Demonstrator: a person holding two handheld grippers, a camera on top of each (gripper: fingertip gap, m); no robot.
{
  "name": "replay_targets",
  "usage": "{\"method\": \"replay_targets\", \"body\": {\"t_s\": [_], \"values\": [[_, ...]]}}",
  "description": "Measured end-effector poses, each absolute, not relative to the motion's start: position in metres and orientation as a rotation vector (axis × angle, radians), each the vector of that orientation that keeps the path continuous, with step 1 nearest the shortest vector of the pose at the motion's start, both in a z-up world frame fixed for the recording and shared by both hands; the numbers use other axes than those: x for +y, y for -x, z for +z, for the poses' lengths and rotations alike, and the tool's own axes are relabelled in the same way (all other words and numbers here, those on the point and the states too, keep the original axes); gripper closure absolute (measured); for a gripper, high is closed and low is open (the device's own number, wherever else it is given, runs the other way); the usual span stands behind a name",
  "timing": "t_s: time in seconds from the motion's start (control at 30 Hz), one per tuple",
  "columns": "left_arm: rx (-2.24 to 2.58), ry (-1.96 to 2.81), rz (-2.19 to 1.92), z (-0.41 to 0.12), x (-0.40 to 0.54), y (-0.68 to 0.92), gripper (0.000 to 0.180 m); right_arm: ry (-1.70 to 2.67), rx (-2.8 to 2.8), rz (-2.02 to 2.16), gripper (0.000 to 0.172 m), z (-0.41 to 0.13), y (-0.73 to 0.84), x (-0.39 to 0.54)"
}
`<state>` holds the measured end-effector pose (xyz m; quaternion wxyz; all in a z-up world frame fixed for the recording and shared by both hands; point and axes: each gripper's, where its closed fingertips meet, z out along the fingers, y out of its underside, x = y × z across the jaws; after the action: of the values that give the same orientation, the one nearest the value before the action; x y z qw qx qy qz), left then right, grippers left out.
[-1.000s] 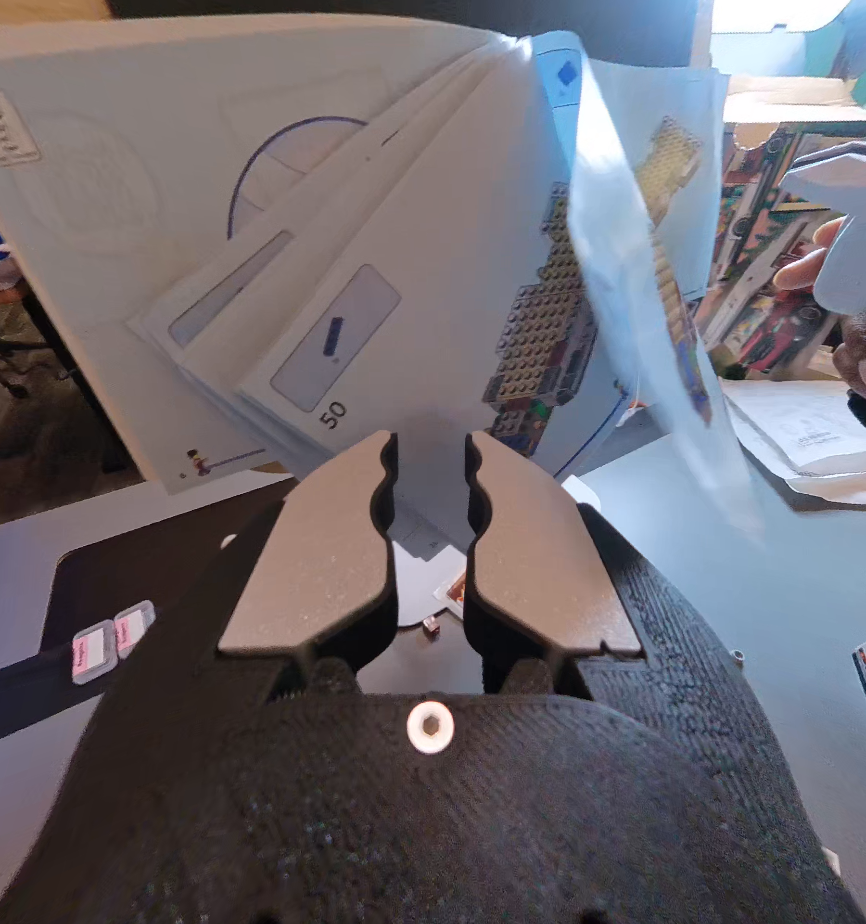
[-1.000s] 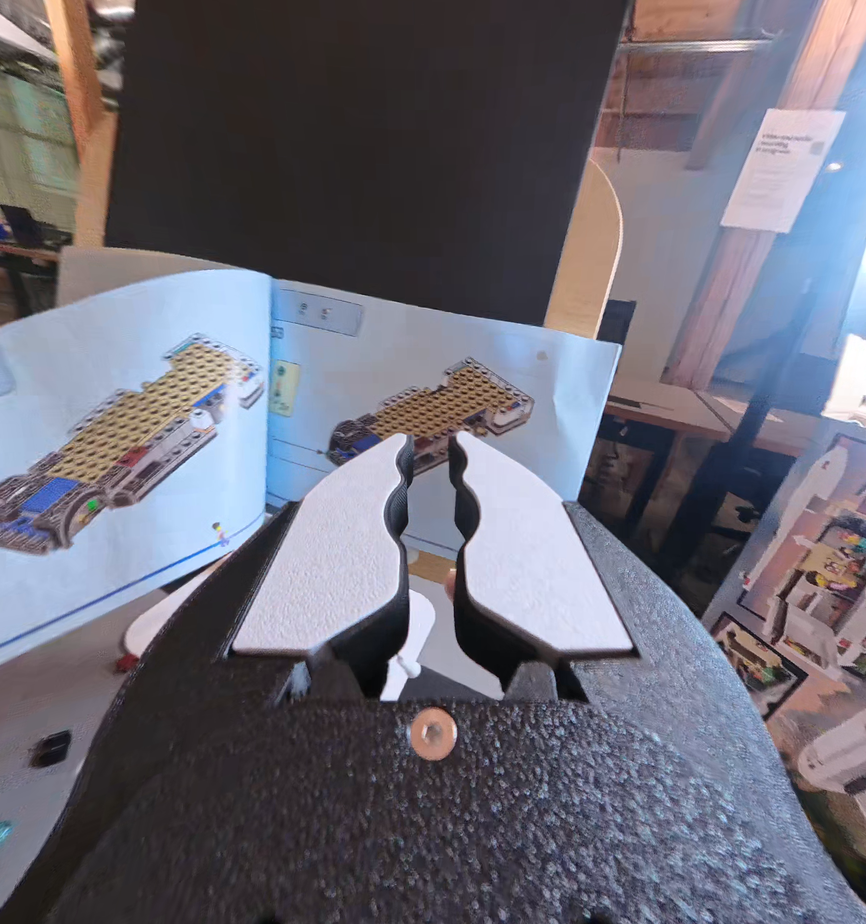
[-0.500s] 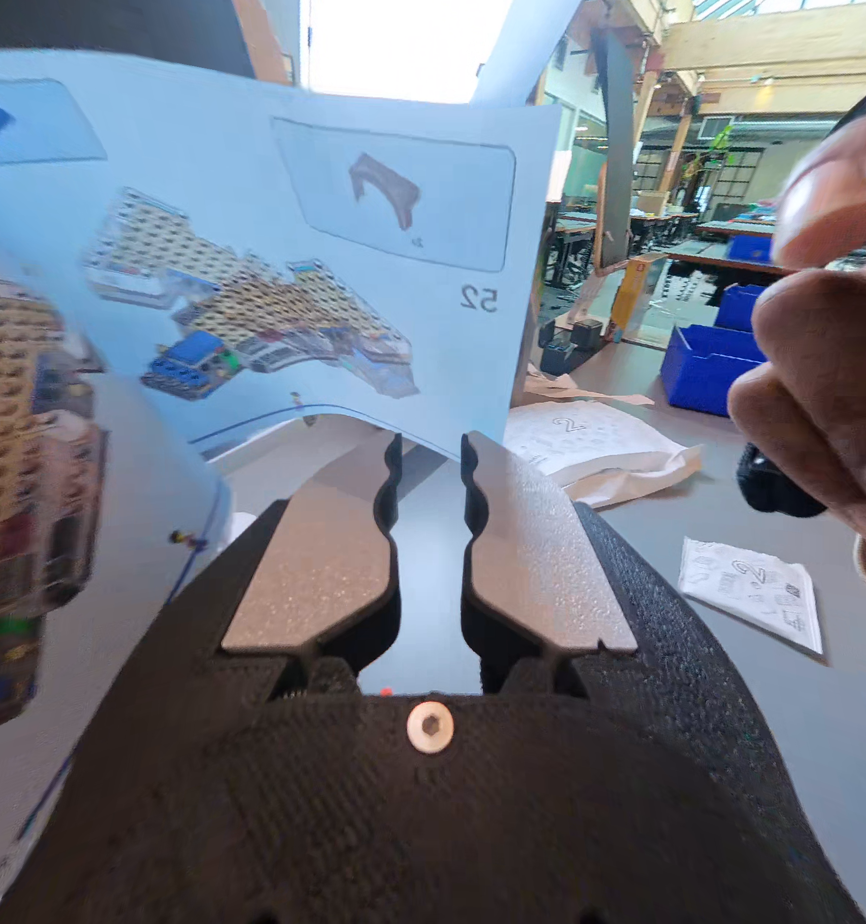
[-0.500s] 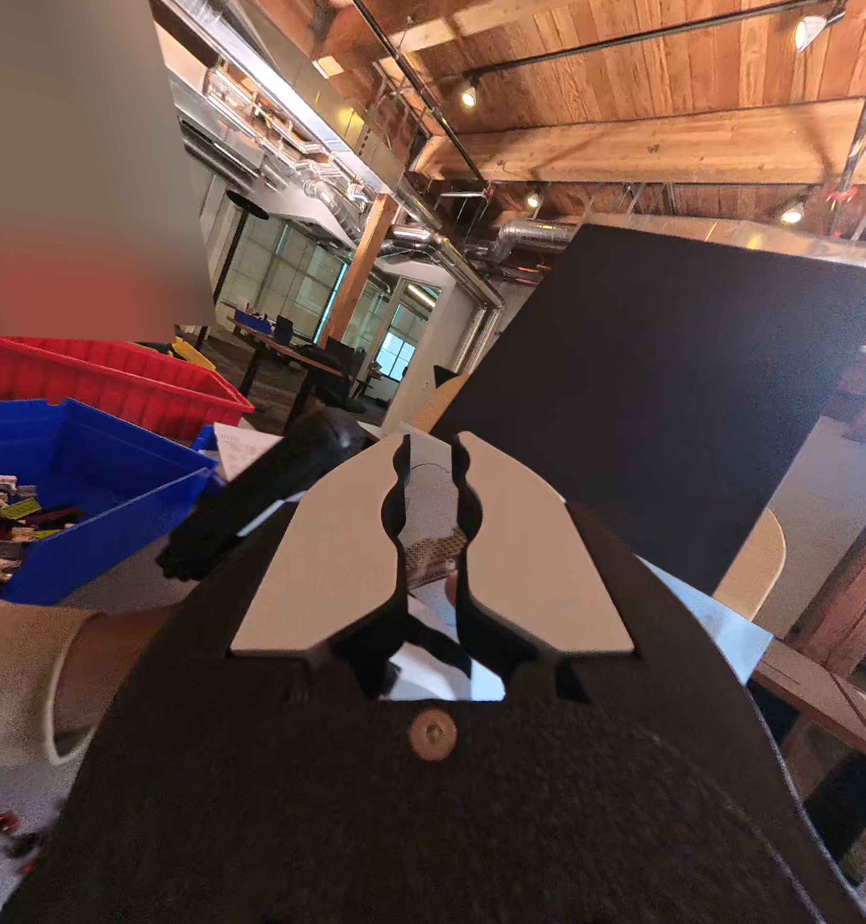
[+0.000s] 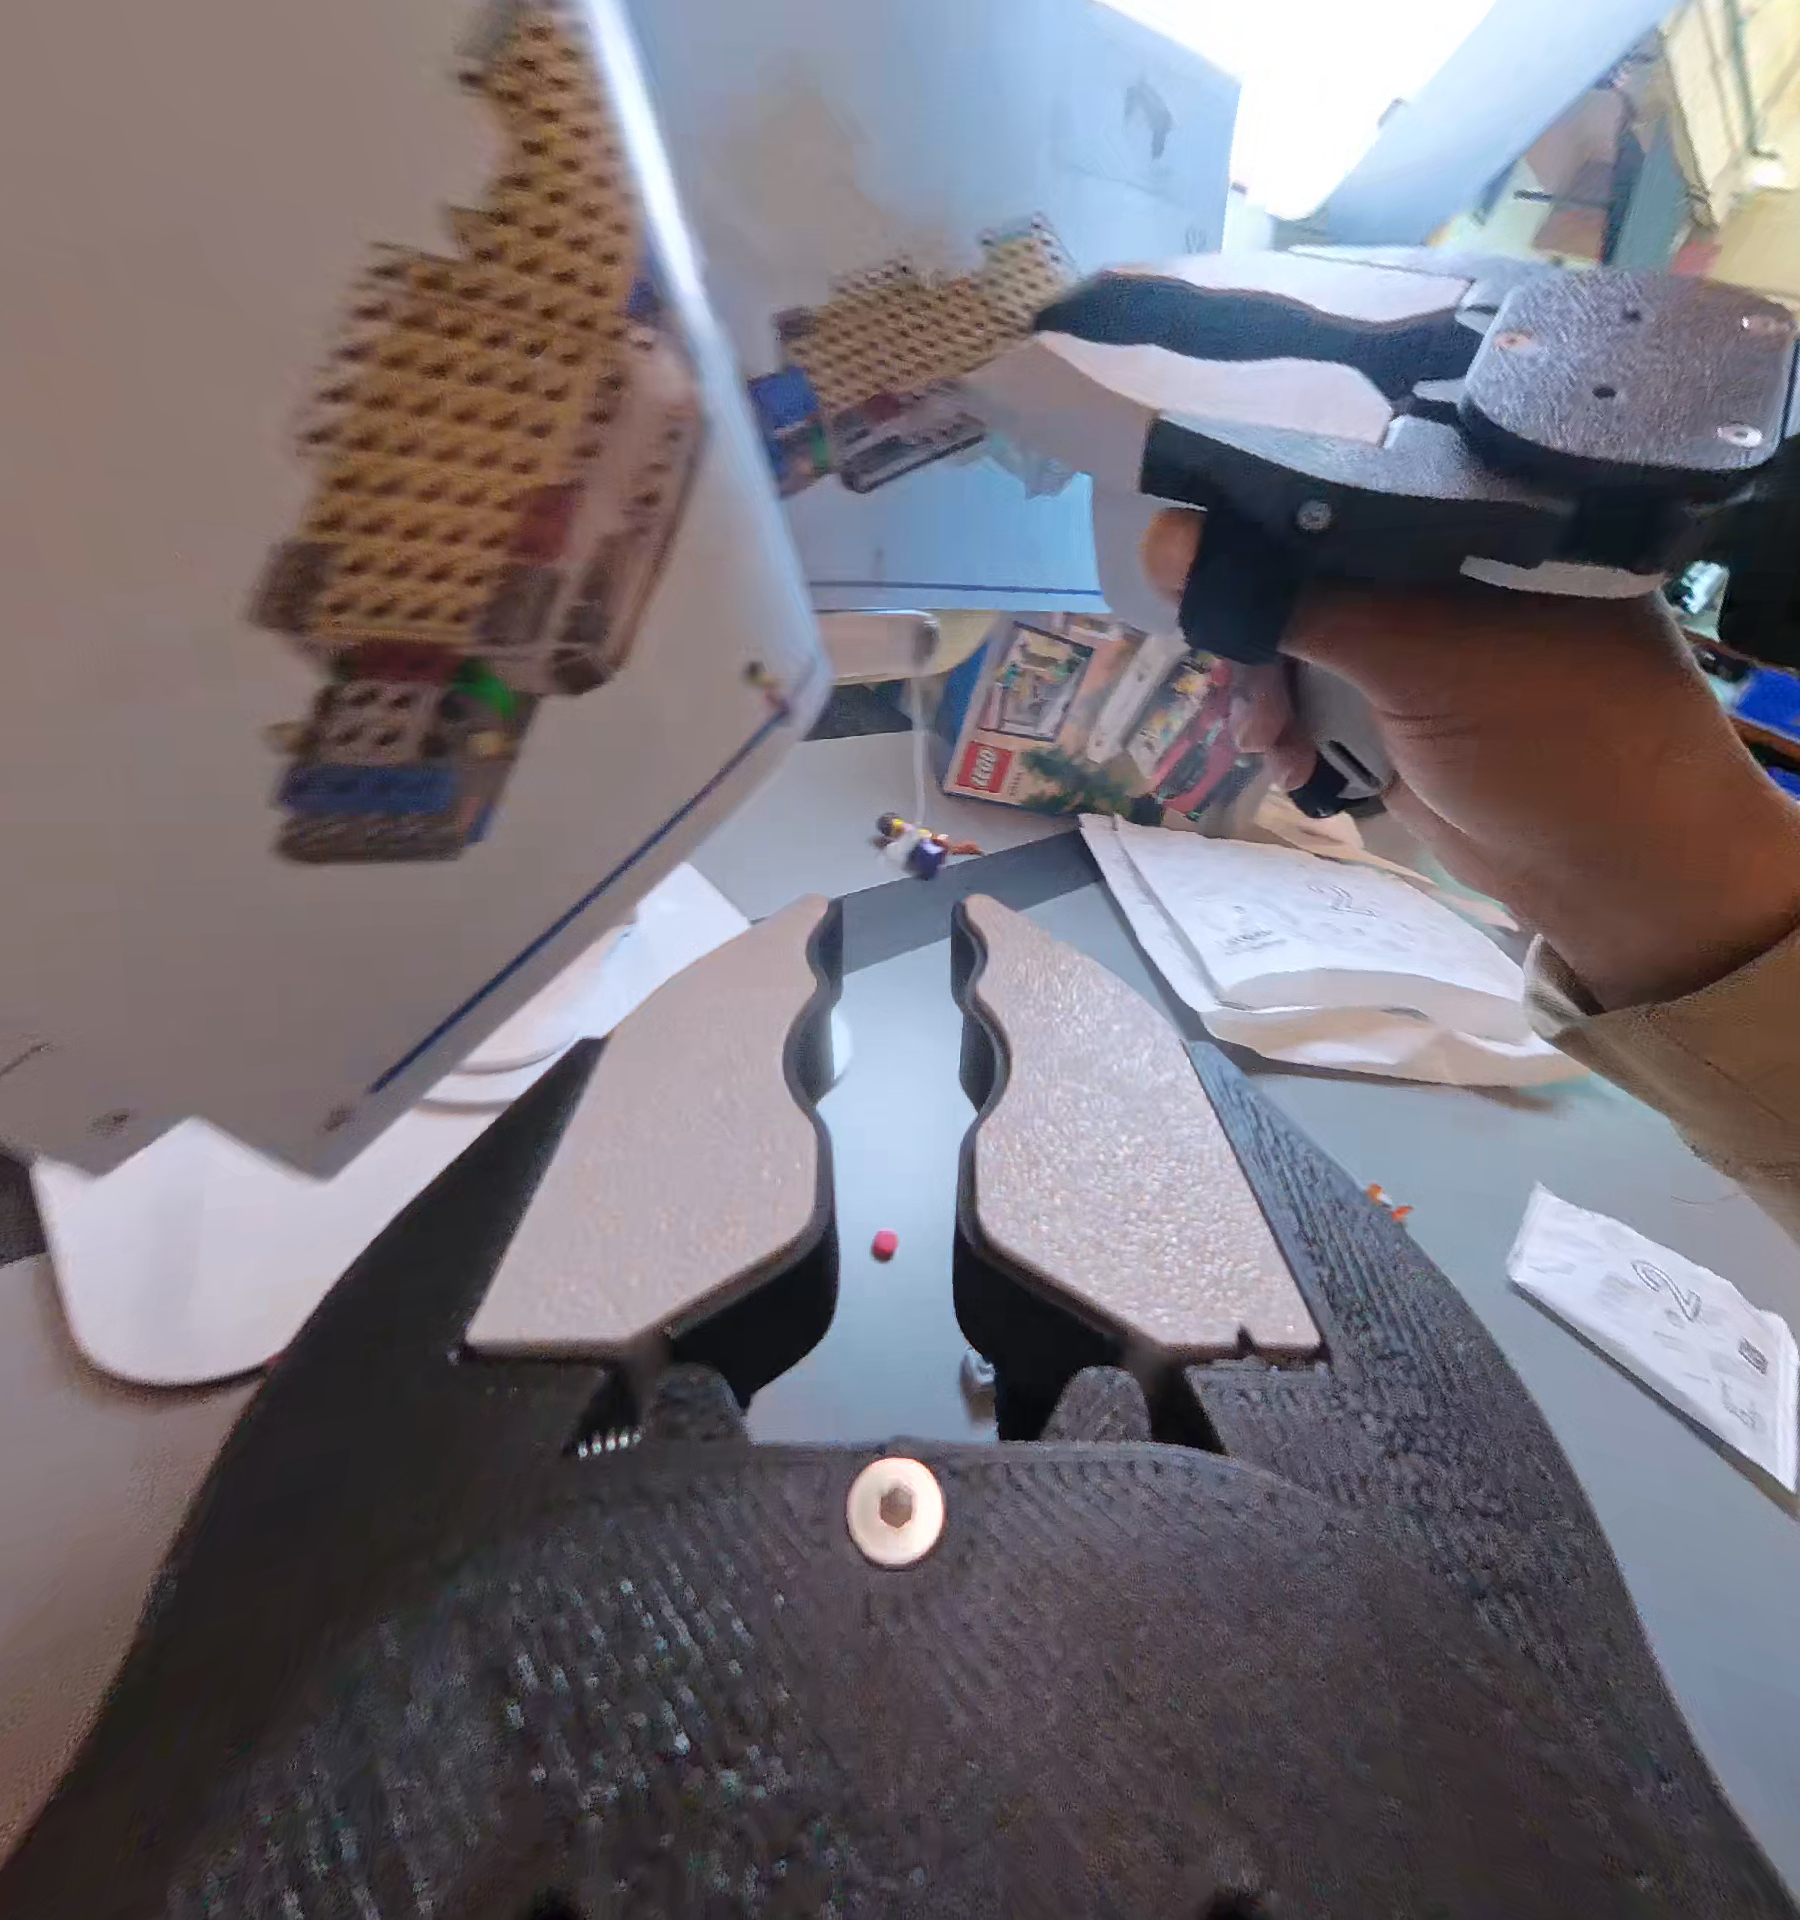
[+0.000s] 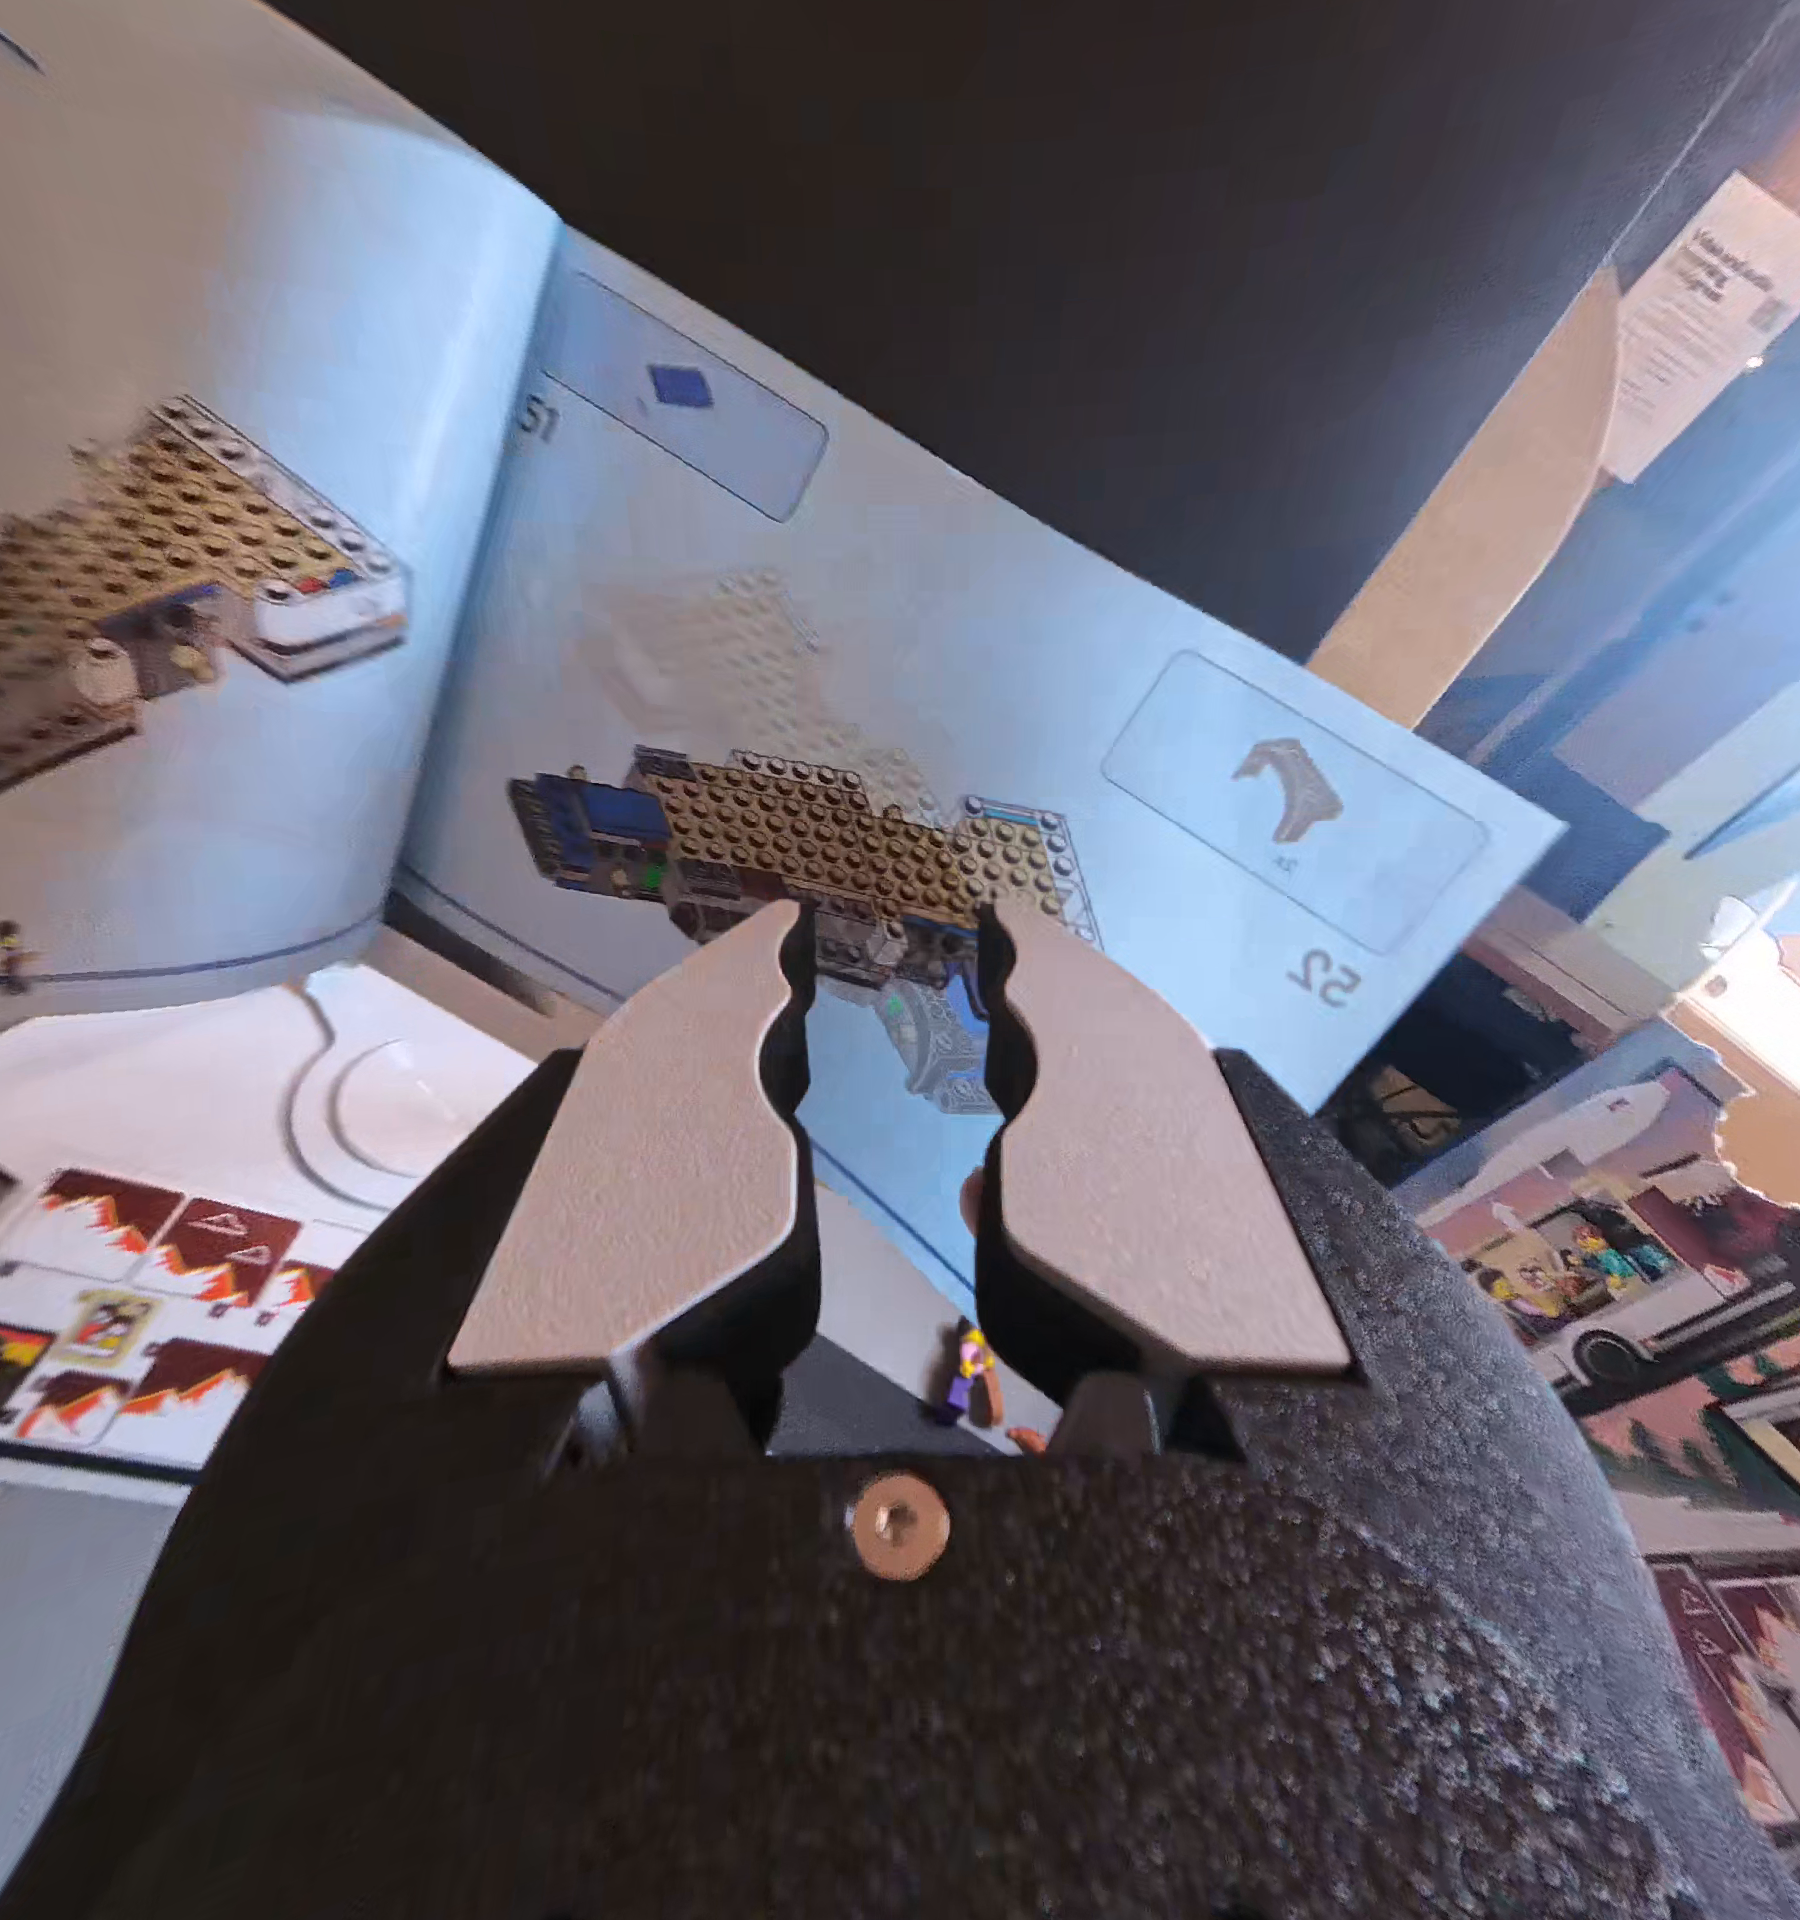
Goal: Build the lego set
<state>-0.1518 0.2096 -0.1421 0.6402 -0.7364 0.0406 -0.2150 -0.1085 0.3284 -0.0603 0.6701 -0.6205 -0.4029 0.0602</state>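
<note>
An open building-instruction booklet stands up at the upper left of the left wrist view and is blurred. My left gripper is open and empty, below and to the right of the booklet, over a dark mat with a small red stud under the jaws. My right gripper is open. A booklet page runs between its fingers, and the pads do not press on it. The right gripper also shows in the left wrist view, held by a hand, its tips at the page. What holds the booklet up is hidden.
A minifigure lies on the grey table beyond the mat. A picture box stands behind it. White paper bags and a small leaflet lie at the right. A white tray and a sticker sheet lie left. One gripper's finger ends stand about 15 cm off the other's.
My right gripper's jaws have opened wider around the page. My left gripper has come away from the booklet pages that stood between its fingers and now points at the mat. Both views swung.
</note>
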Motion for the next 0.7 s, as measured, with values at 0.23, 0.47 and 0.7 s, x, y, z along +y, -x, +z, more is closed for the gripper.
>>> {"method": "replay_targets", "body": {"t_s": [0.23, 0.47, 0.7], "values": [[-0.094, 1.726, -0.529, -0.162, 0.208, 0.199, 0.158, 1.397, -0.89, 0.069, 0.141, -0.07, 0.102, 0.352], [-0.157, 1.699, -0.506, -0.156, 0.213, 0.226, 0.157, 1.283, -1.109, 0.355, 0.151, -0.077, 0.138, 0.281], [-0.222, 1.661, -0.486, -0.148, 0.214, 0.255, 0.157, 1.21, -1.278, 0.363, 0.149, -0.103, 0.19, 0.244]]}}
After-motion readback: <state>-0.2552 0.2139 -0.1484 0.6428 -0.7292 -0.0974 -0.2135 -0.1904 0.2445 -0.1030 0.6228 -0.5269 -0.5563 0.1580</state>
